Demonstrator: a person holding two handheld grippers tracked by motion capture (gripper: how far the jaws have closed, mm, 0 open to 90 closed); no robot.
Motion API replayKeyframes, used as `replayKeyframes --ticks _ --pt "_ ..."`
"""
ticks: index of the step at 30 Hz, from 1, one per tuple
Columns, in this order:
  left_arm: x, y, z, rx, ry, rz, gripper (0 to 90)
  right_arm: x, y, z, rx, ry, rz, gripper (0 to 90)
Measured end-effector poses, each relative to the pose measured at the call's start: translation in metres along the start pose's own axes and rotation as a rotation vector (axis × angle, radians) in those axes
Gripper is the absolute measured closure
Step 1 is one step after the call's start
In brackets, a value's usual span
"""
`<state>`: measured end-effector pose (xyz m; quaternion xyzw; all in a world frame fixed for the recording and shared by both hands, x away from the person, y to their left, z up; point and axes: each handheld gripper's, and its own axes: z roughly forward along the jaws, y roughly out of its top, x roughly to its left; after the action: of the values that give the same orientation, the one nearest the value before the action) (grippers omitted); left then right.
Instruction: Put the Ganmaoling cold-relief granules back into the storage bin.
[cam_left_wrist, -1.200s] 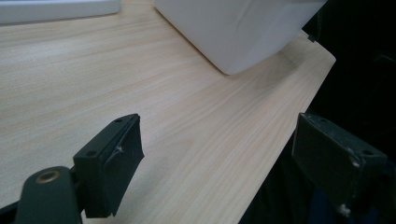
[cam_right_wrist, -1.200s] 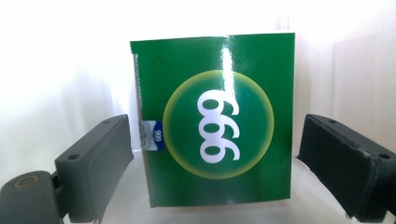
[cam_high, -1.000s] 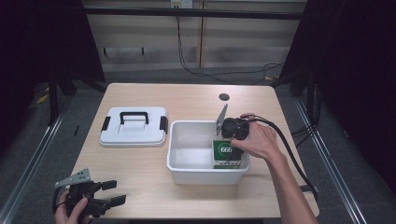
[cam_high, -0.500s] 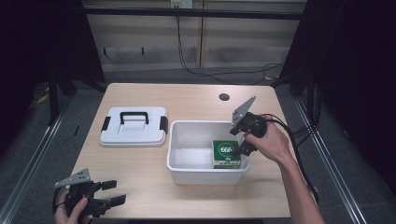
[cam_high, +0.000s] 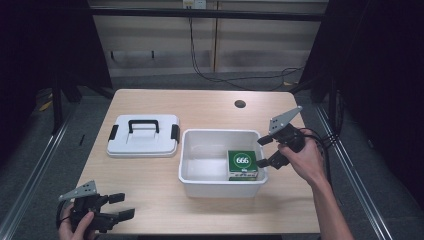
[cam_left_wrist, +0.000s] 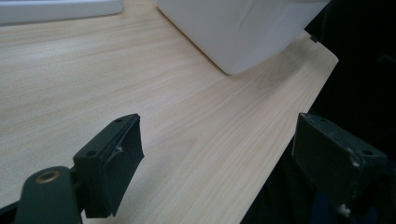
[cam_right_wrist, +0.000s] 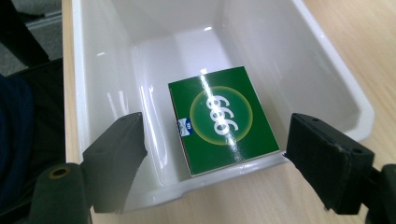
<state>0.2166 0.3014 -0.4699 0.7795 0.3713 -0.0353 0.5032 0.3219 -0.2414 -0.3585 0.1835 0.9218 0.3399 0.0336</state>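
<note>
- While the green box (cam_high: 242, 162) lay in the white bin (cam_high: 197, 182), the right gripper (cam_high: 264, 152) hovered beside it, fingers released, just closing on nothing.
- Left gripper (cam_high: 121, 206) rested released on the tabletop (cam_high: 160, 180).

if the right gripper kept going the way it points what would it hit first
Most likely the near rim of the white bin, with the green box just behind it inside; the right gripper holds nothing. Depth is unclear.
</note>
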Motion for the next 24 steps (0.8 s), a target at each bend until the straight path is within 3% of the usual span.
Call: replayKeyframes --ticks 7,11,14,24 --pt "0.000 0.000 0.000 -0.002 0.002 -0.001 16.0 0.008 -0.024 -0.018 -0.126 -0.059 0.044 22.1" --pt "0.000 0.000 0.000 0.002 0.006 0.000 16.0 0.010 -0.035 -0.023 -0.124 -0.083 0.061 22.3" --pt "0.000 0.000 0.001 -0.002 0.006 -0.002 16.0 0.012 -0.050 -0.028 -0.162 -0.118 0.094 23.1" --pt "0.000 0.000 -0.001 -0.005 0.010 -0.002 16.0 0.016 -0.086 -0.026 -0.206 -0.153 0.166 23.7"
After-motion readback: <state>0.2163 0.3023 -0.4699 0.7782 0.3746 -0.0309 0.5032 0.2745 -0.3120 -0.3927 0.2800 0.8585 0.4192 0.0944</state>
